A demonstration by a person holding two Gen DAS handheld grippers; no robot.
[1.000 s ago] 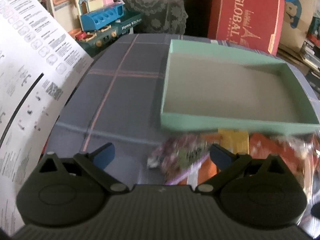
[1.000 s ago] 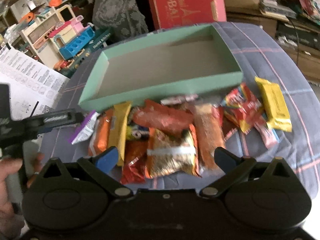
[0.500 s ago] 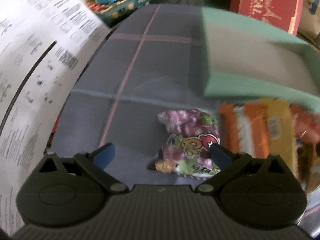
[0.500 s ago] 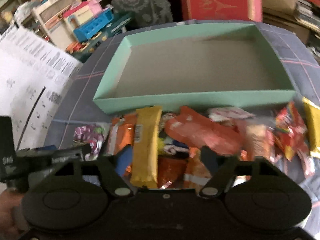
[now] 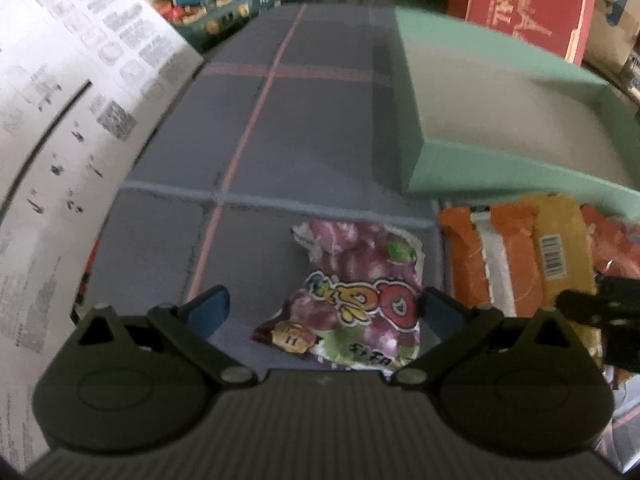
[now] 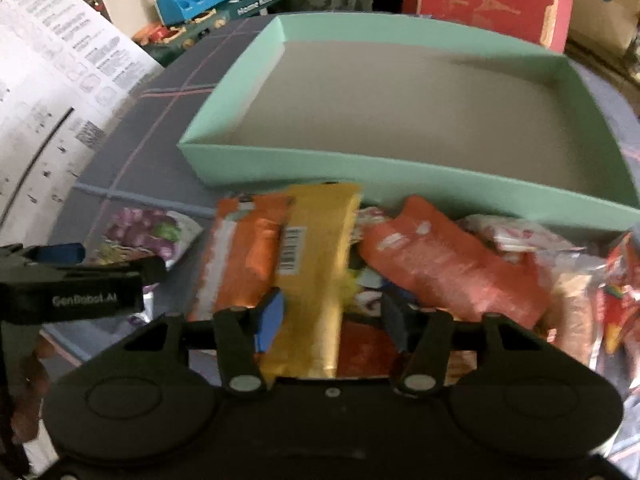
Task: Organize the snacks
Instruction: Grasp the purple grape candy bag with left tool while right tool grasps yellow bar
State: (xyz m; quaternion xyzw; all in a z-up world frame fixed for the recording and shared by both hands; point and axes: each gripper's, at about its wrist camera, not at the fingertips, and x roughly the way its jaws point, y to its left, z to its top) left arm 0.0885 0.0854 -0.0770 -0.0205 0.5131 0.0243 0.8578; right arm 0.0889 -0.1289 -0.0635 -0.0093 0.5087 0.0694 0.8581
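while left fingers (image 5: 216,304) gape, purple packet (image 5: 356,300) lies between | right fingers (image 6: 272,316) straddle yellow bar (image 6: 316,268), half-closed

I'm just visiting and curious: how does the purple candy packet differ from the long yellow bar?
The purple packet is wide, crinkled and picture-printed; the yellow bar is long, narrow and plain with a barcode. The purple packet lies alone on the cloth between the wide-open left claw; the yellow bar rests on the snack pile between the half-closed right claw. Both lie outside the green box.
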